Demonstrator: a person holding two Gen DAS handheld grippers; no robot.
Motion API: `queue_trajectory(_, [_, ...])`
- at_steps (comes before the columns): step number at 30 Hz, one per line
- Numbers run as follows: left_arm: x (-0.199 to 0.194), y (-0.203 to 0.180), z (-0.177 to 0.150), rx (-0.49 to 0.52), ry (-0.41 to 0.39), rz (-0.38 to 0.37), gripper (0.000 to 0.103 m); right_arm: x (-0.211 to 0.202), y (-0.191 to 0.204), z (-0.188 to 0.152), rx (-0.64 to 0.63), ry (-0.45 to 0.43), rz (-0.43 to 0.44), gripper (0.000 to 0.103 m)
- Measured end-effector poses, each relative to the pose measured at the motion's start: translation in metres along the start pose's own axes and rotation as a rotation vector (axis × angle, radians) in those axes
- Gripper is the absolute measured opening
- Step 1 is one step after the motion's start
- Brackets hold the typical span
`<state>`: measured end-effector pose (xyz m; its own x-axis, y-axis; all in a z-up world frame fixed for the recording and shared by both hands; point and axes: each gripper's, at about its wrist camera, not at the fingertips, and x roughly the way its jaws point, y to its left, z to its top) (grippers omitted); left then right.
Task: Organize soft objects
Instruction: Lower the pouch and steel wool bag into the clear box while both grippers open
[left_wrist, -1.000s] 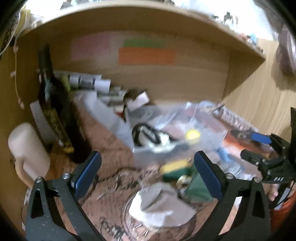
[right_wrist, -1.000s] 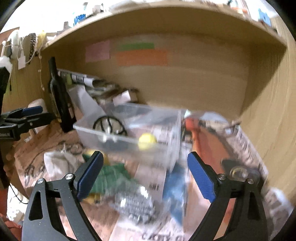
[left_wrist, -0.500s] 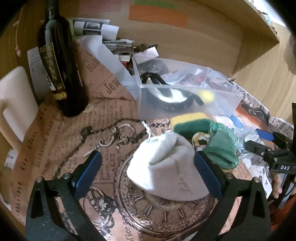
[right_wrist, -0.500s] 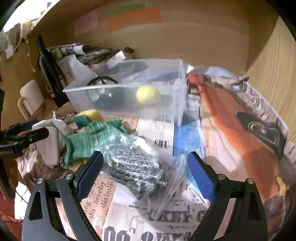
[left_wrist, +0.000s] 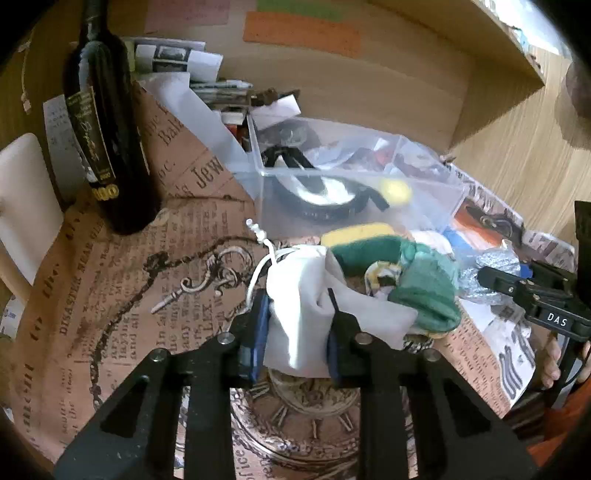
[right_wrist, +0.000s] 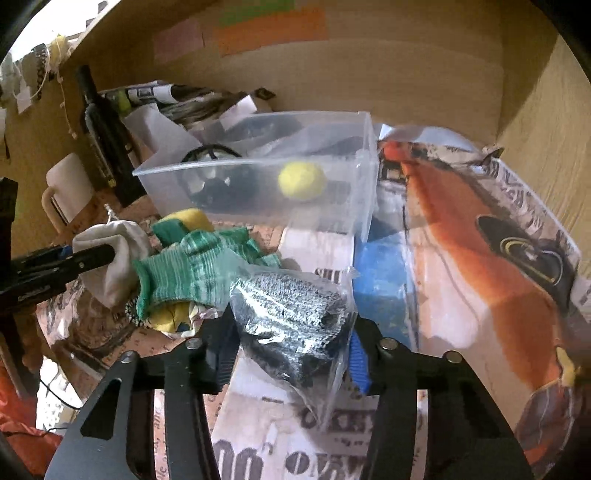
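Observation:
My left gripper (left_wrist: 295, 325) is shut on a white drawstring cloth pouch (left_wrist: 310, 295) on the table; the pouch also shows in the right wrist view (right_wrist: 110, 254). My right gripper (right_wrist: 291, 343) is shut on a clear plastic bag of grey knit gloves (right_wrist: 295, 314). Between them lies a green knit glove (right_wrist: 192, 269), also in the left wrist view (left_wrist: 424, 284), over a yellow-green sponge (left_wrist: 362, 240). Behind stands a clear plastic bin (right_wrist: 343, 206) holding a yellow ball (right_wrist: 301, 181) and black straps (left_wrist: 325, 199).
A dark wine bottle (left_wrist: 107, 129) stands at the back left beside a white mug (left_wrist: 22, 206). Papers are piled against the wooden back wall (left_wrist: 369, 85). Newspaper sheets (left_wrist: 110, 295) cover the table. A blue item (right_wrist: 384, 273) lies right of the bin.
Both grippers have moved forward and down and shut: the left on the white pouch, the right on the bagged grey gloves. Both were open half a second ago.

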<state>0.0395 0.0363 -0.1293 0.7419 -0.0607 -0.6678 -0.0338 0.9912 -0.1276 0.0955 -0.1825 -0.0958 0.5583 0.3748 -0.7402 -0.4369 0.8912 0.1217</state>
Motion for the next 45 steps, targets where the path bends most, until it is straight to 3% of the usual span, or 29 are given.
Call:
queue_trajectory(7, [-0.022,0.002,0.014,-0.003,-0.069,0.012,0.023,-0.015,-0.004,0.014,0.012,-0.069,-0.016,0.043])
queue_trajectory(18, [-0.049,-0.002,0.054,0.015,-0.240,0.019,0.023,-0.036,0.001,0.056,0.009,-0.227,0.009,0.043])
queue_trajectory(27, [-0.047,-0.013,0.089,0.036,-0.320,0.012,0.023,-0.031,0.013,0.088,-0.049,-0.288,0.025,0.044])
queue_trajectory(36, [-0.023,-0.020,0.110,0.058,-0.307,0.026,0.023,-0.003,0.020,0.110,-0.064,-0.273,0.045,0.044])
queue_trajectory(45, [0.026,-0.018,0.122,0.062,-0.202,0.056,0.023,0.034,0.021,0.120,-0.073,-0.189,0.048,0.044])
